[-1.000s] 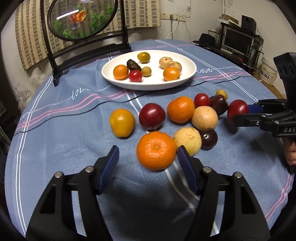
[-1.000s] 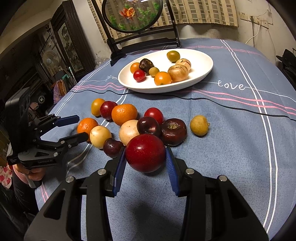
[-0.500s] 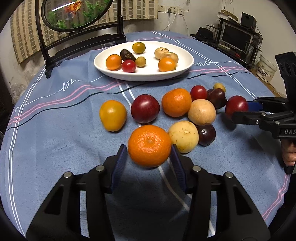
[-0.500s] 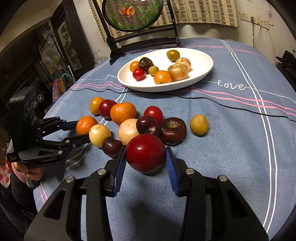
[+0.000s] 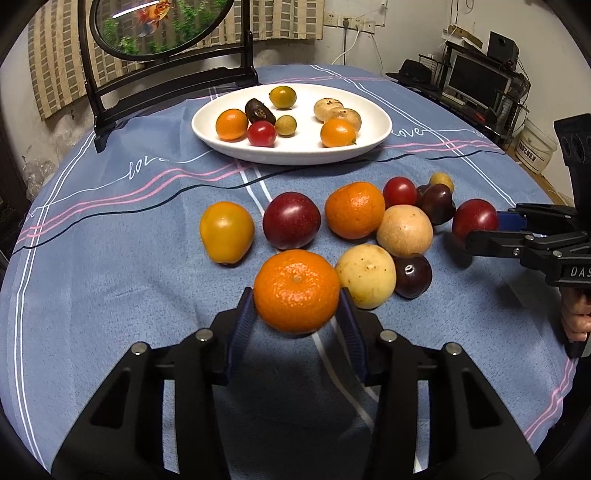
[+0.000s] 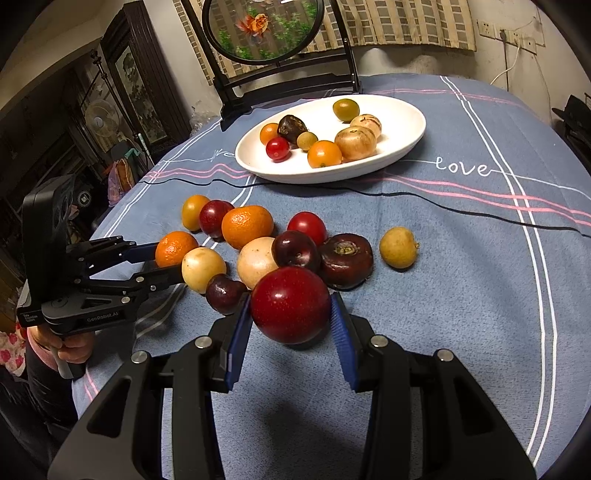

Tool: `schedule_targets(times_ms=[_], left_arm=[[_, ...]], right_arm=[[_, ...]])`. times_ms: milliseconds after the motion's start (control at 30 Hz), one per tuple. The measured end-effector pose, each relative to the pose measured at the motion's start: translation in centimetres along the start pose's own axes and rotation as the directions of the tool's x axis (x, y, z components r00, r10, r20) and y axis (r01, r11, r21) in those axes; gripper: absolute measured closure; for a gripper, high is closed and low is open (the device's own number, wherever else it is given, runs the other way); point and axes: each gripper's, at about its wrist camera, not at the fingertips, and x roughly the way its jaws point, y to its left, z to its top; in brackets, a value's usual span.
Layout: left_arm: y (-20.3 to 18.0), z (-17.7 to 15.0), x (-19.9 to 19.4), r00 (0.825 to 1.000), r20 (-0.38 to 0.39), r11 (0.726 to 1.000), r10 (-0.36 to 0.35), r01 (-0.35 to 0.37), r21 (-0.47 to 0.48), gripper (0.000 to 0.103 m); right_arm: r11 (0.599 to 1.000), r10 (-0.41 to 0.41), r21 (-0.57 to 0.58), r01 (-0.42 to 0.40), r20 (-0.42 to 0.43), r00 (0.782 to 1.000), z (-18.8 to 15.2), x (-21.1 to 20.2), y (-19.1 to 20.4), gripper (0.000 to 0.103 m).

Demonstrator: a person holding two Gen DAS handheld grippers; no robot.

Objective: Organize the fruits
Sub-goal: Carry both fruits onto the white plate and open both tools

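Between us and the white plate (image 5: pixel 384 122) at 12 o'clock, loose fruit crowds the cloth — our left gripper (image 5: pixel 297 321) clamps a tangerine (image 5: pixel 296 291), our right gripper (image 6: pixel 291 325) a red plum (image 6: pixel 290 304).

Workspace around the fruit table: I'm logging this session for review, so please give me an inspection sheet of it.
Surface: round table under a blue striped tablecloth.
Job's things: white oval plate holding eight small fruits; about a dozen loose fruits in front of it.
Clutter: nothing seen on the cloth besides fruit.
Grippers: left gripper shut on the large orange mandarin; right gripper shut on the big red plum.
Cables: white wall cords by the sockets, off the table.
Surroundings: round goldfish screen on a black stand; dark monitor shelf.
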Motion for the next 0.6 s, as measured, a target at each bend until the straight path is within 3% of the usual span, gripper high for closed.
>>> schedule_targets(times_ms=[600], left_arm=[[0.1,-0.1,-1.9,0.996,0.09,0.999,0.027,-0.024,-0.033,0.057]], right_arm=[[0.994,0.107,-0.021,-0.106,0.065,0.992,0.3,-1.0,0.7,0.06]])
